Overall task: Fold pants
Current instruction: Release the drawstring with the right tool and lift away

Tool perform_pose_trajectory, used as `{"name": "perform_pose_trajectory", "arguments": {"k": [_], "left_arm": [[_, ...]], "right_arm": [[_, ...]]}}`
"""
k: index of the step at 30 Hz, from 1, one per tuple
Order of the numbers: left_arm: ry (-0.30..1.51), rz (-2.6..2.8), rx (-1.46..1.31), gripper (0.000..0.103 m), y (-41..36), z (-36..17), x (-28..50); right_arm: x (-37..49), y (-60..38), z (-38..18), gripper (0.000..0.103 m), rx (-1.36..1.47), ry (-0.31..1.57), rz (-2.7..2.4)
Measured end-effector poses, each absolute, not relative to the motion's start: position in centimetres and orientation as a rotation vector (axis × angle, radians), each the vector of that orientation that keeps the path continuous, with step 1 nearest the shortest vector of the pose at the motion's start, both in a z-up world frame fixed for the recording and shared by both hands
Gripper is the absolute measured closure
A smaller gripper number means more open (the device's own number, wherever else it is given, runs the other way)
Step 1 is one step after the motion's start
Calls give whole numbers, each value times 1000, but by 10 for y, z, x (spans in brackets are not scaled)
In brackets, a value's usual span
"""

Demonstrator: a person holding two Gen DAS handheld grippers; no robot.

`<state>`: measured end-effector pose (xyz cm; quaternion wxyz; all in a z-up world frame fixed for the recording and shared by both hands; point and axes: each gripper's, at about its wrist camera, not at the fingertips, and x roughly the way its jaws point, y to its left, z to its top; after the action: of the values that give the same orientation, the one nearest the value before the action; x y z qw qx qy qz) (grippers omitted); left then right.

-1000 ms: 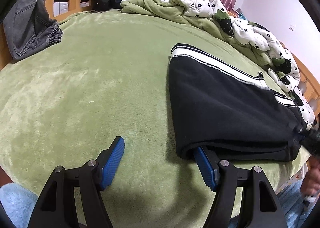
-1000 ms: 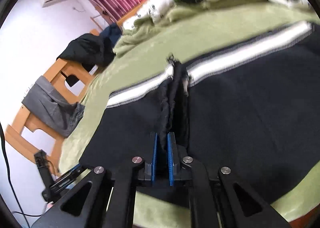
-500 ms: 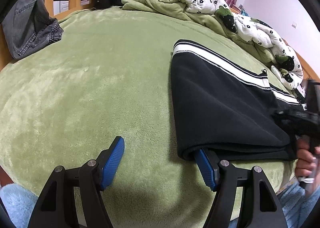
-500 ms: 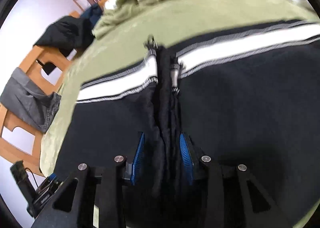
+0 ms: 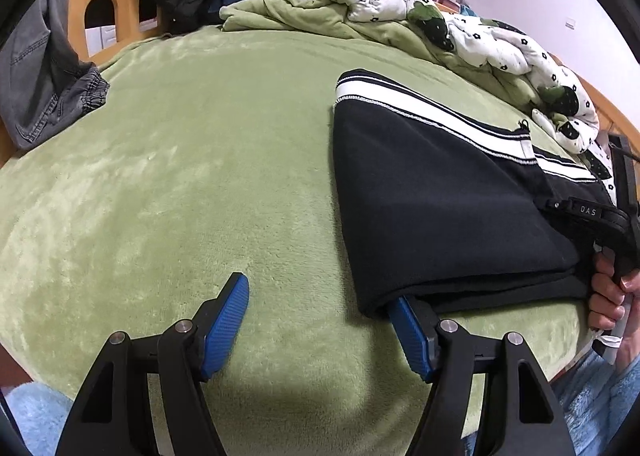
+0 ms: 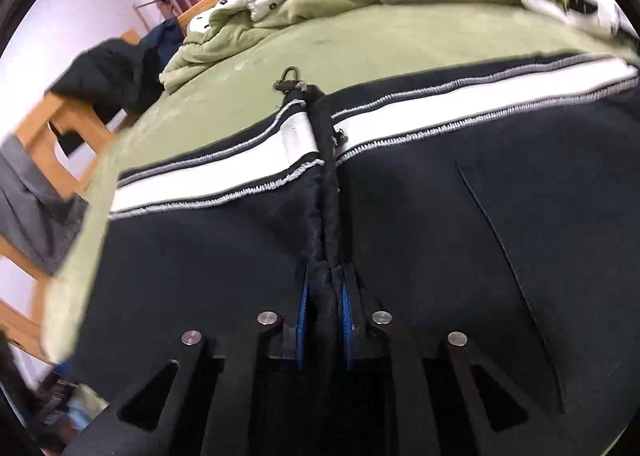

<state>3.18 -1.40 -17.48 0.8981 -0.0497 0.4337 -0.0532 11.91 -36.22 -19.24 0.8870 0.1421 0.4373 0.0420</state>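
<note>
Left wrist view: the left tongs (image 5: 320,320) stand wide, one blue pad tucked under the folded black pants (image 5: 440,207) lying on the green bed (image 5: 180,175).

Right wrist view: the right tongs (image 6: 325,312) are closing, pinching a ridge of pants (image 6: 200,264) fabric.

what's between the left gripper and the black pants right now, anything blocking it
Nothing visible. The left gripper stands open over bare green blanket, one finger already tucked under the near corner of the black pants. The other finger sits clear beside them.
</note>
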Motion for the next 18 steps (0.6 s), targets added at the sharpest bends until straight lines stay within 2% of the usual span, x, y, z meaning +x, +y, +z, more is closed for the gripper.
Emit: {"name": "perform_pose_trajectory", "arguments": {"k": [1, 5, 8, 11, 14, 18], "left_arm": [[910, -120, -111, 35, -13, -174, 31], [927, -244, -122, 35, -10, -162, 15], [872, -324, -122, 35, -13, -144, -3], [853, -321, -134, 35, -18, -133, 9], [859, -272, -150, 35, -25, -131, 37], [964, -188, -163, 35, -33, -167, 64]], "right_arm": [[117, -357, -189, 83, 249, 901, 72], [94, -343, -164, 83, 122, 857, 11], [62, -343, -137, 83, 101, 771, 38], [39, -344, -125, 83, 77, 744, 68], [35, -339, -140, 83, 41, 790, 56], [35, -339, -174, 83, 39, 857, 50]]}}
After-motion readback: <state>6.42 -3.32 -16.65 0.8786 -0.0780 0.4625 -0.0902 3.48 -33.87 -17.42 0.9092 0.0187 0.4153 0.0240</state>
